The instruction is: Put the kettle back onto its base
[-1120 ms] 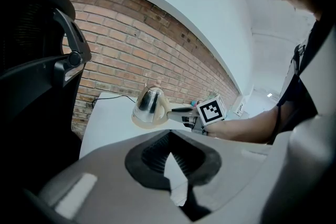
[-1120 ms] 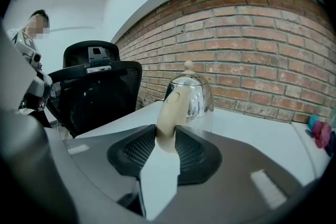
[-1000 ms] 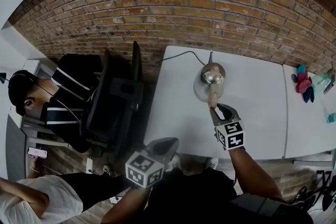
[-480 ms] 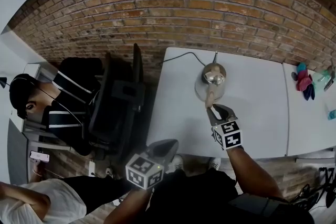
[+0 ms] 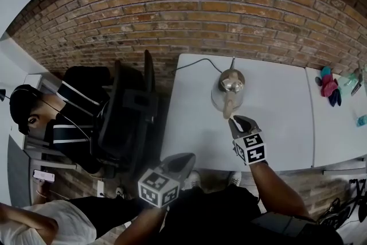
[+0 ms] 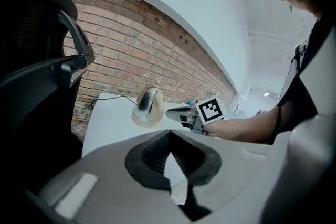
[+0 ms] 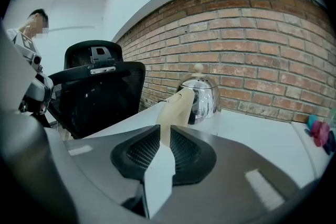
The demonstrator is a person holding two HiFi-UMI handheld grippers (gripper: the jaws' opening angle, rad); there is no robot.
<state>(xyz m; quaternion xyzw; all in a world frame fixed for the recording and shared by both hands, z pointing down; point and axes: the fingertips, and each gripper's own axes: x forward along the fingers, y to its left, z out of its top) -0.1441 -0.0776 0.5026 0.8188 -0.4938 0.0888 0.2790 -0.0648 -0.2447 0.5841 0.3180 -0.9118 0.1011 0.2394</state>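
Kettle point(image 5: 231, 85) stands, handle point(image 5: 229, 105) just beyond the parted right tongs point(image 5: 236, 120).

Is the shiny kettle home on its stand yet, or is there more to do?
Nearly finished. Done: the shiny silver kettle sits on its round pale base on the white table. In hand: the right tool has its jaws slightly apart at the tip of the tan wooden handle, seemingly not squeezing it. Left: probably just drawing that tool away.
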